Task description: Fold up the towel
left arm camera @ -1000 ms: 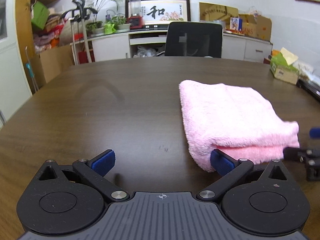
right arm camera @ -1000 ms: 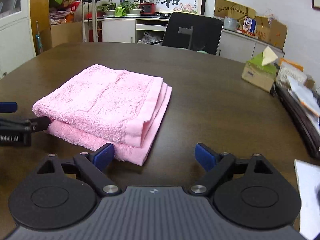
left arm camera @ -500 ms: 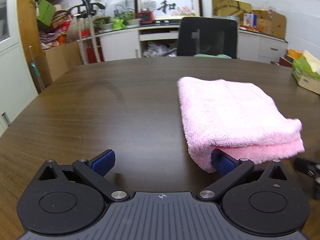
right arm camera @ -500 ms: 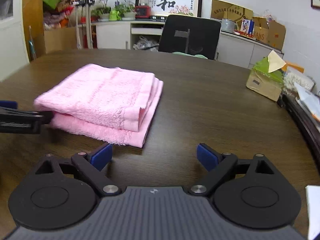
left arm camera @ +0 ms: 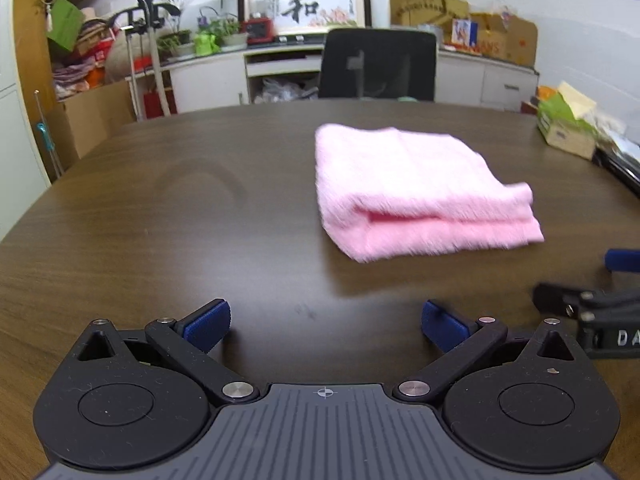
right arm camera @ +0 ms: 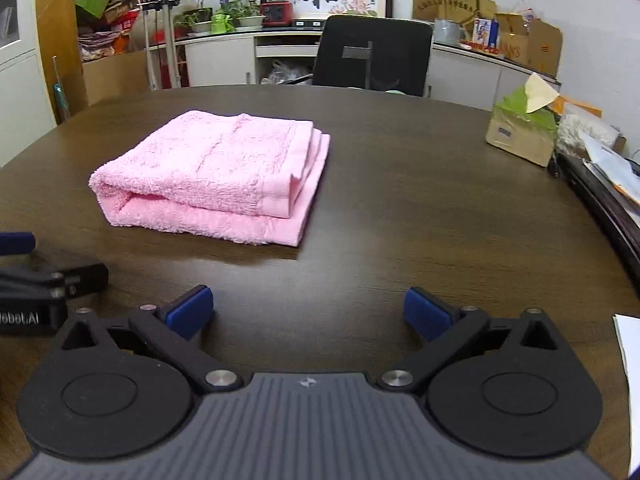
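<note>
A pink towel (left arm camera: 416, 188) lies folded into a thick rectangle on the dark wooden table (left arm camera: 160, 208). In the right wrist view the towel (right arm camera: 216, 176) sits ahead and to the left. My left gripper (left arm camera: 326, 322) is open and empty, a short way in front of the towel. My right gripper (right arm camera: 308, 310) is open and empty, also back from the towel. Each gripper shows at the edge of the other's view: the right one (left arm camera: 600, 284) and the left one (right arm camera: 36, 264).
A green tissue box (right arm camera: 524, 130) stands at the table's right side, with papers and a dark tray (right arm camera: 608, 184) along the right edge. A black office chair (right arm camera: 372, 56) stands behind the far edge, with cabinets and clutter beyond.
Both grippers have pulled back from the towel toward the near edge. The left gripper's right pad, which touched the towel's near corner, is now clear of it. The towel stays folded.
</note>
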Available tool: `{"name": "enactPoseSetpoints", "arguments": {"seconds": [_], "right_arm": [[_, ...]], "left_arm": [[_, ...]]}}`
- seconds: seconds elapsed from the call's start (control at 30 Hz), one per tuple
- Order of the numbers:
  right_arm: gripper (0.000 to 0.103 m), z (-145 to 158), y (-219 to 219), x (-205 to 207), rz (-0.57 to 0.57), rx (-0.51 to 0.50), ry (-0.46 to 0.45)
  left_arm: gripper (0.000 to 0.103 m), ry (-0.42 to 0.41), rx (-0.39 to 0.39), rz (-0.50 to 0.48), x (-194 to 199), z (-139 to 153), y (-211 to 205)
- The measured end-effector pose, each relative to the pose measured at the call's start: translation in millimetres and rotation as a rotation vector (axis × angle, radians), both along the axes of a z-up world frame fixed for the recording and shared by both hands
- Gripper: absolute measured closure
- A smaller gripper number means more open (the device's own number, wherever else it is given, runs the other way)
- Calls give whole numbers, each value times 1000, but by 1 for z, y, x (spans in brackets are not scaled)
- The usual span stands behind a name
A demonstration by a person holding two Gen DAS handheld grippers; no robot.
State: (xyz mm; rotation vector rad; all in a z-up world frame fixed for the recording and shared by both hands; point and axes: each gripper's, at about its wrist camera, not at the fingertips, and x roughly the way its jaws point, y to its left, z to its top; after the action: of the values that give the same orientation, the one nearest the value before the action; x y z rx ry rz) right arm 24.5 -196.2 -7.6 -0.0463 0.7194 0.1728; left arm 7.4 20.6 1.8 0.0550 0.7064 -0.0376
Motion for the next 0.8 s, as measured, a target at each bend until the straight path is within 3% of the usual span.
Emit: {"name": "enactPoseSetpoints", "arguments": {"seconds": [0.8], "right_arm": [[0, -1, -2, -6, -36, 3, 4]], "left_arm": [[0, 2, -21, 60, -4, 1, 0]]}}
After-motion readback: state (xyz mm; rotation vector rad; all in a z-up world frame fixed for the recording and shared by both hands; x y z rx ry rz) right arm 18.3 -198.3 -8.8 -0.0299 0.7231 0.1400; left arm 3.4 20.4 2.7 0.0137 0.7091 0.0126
